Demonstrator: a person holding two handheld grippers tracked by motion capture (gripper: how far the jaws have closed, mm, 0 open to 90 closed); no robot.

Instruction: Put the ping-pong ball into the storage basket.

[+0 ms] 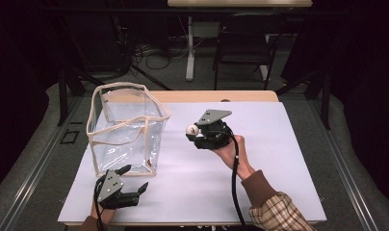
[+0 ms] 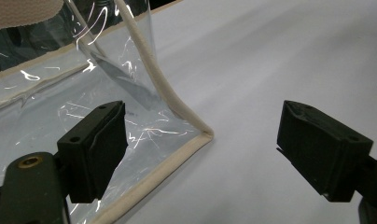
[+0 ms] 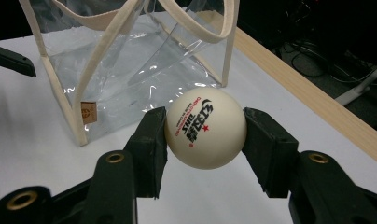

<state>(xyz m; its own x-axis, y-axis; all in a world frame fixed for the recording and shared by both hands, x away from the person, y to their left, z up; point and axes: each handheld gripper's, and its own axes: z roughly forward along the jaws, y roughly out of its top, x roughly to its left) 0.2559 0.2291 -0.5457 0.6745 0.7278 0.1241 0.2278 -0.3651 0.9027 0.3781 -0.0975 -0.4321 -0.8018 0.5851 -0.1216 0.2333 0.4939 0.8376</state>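
A white table-tennis ball (image 3: 205, 128) with printed lettering is pinched between the two black jaws of my right gripper (image 3: 205, 140). In the high view that gripper (image 1: 193, 134) is lifted over the middle of the white table, with the ball (image 1: 192, 129) at its left tip. A clear plastic bag (image 1: 126, 127) with beige trim stands open-topped to its left. My left gripper (image 1: 133, 180) lies open near the table's front edge, just before the bag's near corner (image 2: 203, 135). Nothing is between its jaws.
The white table top (image 1: 279, 159) has a wooden strip (image 1: 221, 96) along its far side. Beyond it stand a dark chair (image 1: 243, 48) and a desk leg (image 1: 189, 48) among floor cables. A black cable (image 1: 234, 187) trails from my right gripper.
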